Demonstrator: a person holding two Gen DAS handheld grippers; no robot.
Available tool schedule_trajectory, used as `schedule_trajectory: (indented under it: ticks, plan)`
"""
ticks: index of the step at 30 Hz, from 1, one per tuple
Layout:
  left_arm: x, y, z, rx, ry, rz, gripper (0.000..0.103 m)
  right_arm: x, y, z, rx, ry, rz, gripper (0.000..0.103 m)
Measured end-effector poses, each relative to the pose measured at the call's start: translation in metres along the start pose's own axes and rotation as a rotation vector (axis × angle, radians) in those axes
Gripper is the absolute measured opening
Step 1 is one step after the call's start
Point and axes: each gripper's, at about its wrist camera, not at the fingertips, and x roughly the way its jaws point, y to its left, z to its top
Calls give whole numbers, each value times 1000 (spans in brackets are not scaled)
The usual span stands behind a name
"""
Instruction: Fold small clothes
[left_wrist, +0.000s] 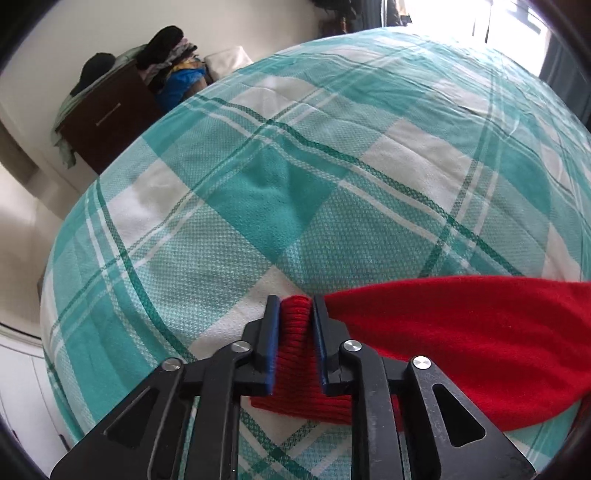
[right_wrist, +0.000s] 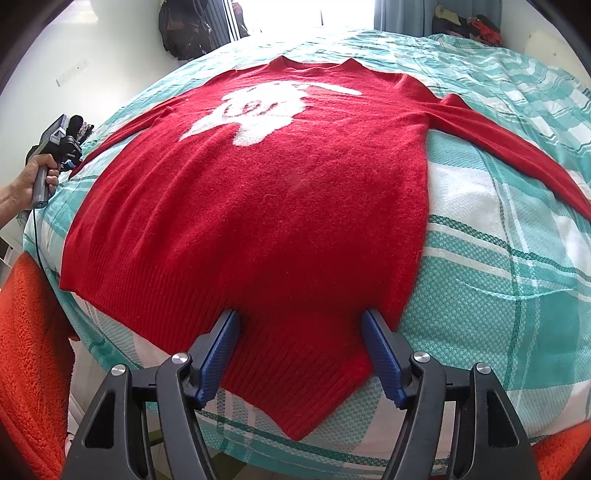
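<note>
Through my left wrist camera, my left claw (left_wrist: 292, 300) sits at six o'clock, its jaws narrowly parted with the ribbed cuff (left_wrist: 295, 332) of the red sweater (left_wrist: 461, 332) between them; the black fingers (left_wrist: 269, 332) lie right against the knit, but I cannot tell whether they still pinch it or have let go. The sleeve runs off toward three o'clock, where the frame cuts it. Beneath it lies the bedspread (left_wrist: 295, 177), a woven teal-and-white plaid. A dark drawer unit (left_wrist: 107, 118) at ten o'clock is heaped with clothes too jumbled to sort out. Through my right wrist camera, my right claw (right_wrist: 300, 318) at six o'clock is released, jaws wide, its blue ridged pads (right_wrist: 218, 354) straddling the ribbed hem of the sweater without pressing it. The fuzzy sweater lies flat, face up, white motif toward twelve o'clock. At nine o'clock my left hand (right_wrist: 37, 177) grips the other tool. Orange fleece (right_wrist: 33, 350) fills the lower corners.
</note>
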Motion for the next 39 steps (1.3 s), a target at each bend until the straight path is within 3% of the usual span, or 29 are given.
schedule_trajectory:
  ticks: [2,5,7,10,12,15,18,20,21,22,23,31,34,35,38,39]
  plan:
    - [-21,7,-8,-14,-45,0,51,0,0,0,-1,0,9,72]
    - [-63,10,-35,13,-146,-35,52,-6,-3,3,14,1,30,72]
    - [-92,0,-62,72,-185,-109,52,-20,-9,7,49,-20,48,71]
    - [-130,-35,-109,207,-176,-321,38,-47,-20,16,74,-81,12,71]
    - [-147,-72,-143,322,-138,-471,13,-57,-25,26,53,-96,-1,71]
    - [-162,-125,-196,472,-97,-606,10,-62,-24,44,-10,-124,2,61]
    - [-152,-158,-244,569,3,-607,2,-53,-13,52,-63,-140,66,59]
    - [-153,-157,-269,618,-41,-553,2,-22,-10,40,-82,-26,115,54]
    - [-157,-155,-278,635,-63,-537,2,-1,-10,26,-90,73,89,52]
    - [-159,-152,-280,636,-66,-528,2,11,-12,12,-98,105,65,52]
    - [-162,-149,-281,630,-63,-528,2,6,-12,4,-106,47,60,52]
    - [-163,-146,-284,639,-104,-528,3,-1,-1,-1,-129,13,-22,53]
    - [-168,-140,-285,620,-107,-540,8,-3,-7,-2,-111,8,-8,53]
    - [-172,-137,-284,601,-109,-549,16,-5,-7,-1,-109,7,-10,53]
    - [-189,-123,-281,524,-147,-586,63,-23,1,-1,-107,-44,-47,53]
    - [-196,-120,-281,507,-177,-588,72,-34,4,0,-103,-83,-47,53]
